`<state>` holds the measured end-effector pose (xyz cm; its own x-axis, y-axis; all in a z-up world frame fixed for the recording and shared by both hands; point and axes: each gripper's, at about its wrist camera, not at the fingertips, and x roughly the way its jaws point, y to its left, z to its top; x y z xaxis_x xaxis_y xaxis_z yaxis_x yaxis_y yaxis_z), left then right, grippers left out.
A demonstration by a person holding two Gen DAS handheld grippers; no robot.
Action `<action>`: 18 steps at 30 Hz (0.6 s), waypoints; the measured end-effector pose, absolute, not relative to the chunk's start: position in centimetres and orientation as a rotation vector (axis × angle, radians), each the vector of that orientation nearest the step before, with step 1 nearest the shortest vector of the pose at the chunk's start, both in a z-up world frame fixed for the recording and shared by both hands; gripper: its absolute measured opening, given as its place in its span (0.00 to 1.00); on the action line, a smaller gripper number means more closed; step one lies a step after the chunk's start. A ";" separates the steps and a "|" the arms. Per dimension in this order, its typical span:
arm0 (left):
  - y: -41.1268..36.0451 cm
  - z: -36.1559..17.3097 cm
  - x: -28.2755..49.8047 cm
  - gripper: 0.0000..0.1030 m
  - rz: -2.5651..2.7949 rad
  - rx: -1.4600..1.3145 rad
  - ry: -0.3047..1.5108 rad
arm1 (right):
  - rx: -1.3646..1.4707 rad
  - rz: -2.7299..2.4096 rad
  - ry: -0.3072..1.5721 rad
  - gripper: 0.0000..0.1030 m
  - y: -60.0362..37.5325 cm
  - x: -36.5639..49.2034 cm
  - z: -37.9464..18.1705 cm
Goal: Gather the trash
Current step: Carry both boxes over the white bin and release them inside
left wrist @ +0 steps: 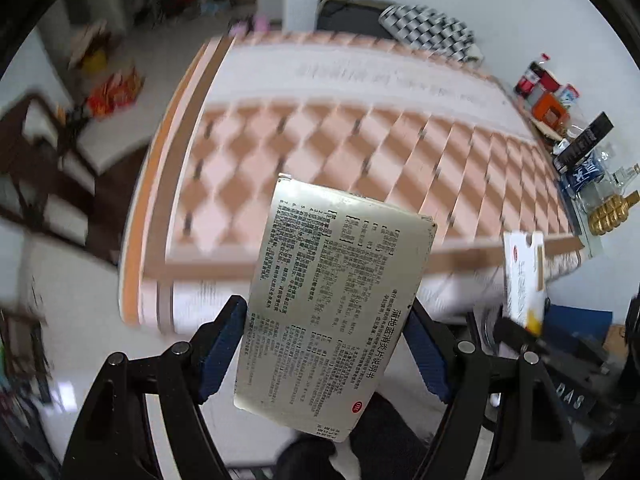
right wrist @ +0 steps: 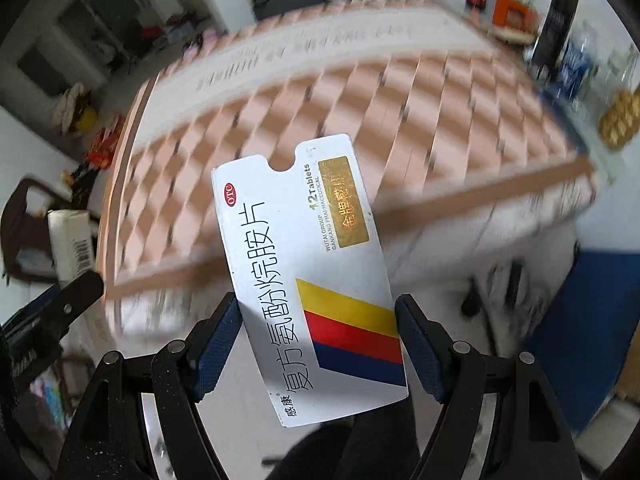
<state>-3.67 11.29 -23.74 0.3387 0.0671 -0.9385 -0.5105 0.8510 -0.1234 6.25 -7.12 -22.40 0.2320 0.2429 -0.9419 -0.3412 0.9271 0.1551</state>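
Left gripper (left wrist: pixel 326 350) is clamped on a grey leaflet box (left wrist: pixel 332 304), held above the table (left wrist: pixel 320 136); right gripper (right wrist: pixel 318 346) is clamped on a white pill box (right wrist: pixel 312 280), likewise. Both grips should be kept firm & boxes level til a bin is found; none seen. Legible: "OTC", "12 Tablets", "WUTAI GROUP GANKANG PHARMACEUTICAL".

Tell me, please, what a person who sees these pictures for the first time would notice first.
In each view a flat medicine box fills the centre, held between the blue fingers: a silver-grey box covered in small print in the left gripper, and a white box with yellow, red and blue stripes in the right gripper. Behind both lies a blurred table with a pink diamond-patterned cloth.
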 end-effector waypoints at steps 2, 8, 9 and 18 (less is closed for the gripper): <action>11.4 -26.5 -6.8 0.74 0.407 -0.498 1.228 | -0.078 0.420 1.346 0.77 -7.8 3.2 -24.8; 11.3 -38.4 -12.0 0.74 0.429 -0.671 1.398 | -0.080 0.443 1.572 0.77 -8.9 -2.4 -36.1; 11.3 -41.2 -12.3 0.74 0.424 -0.687 1.420 | -0.077 0.445 1.605 0.77 -8.9 -2.9 -38.6; 13.3 -62.3 -12.0 0.78 0.397 -0.848 1.525 | -0.055 0.376 1.726 0.77 -8.8 -2.9 -59.8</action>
<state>-11.97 13.34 -62.30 0.0567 -0.2751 -0.9598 -0.7079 0.6668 -0.2329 -2.93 -8.79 -59.80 -0.1939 0.1723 -0.9658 -0.2450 0.9447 0.2178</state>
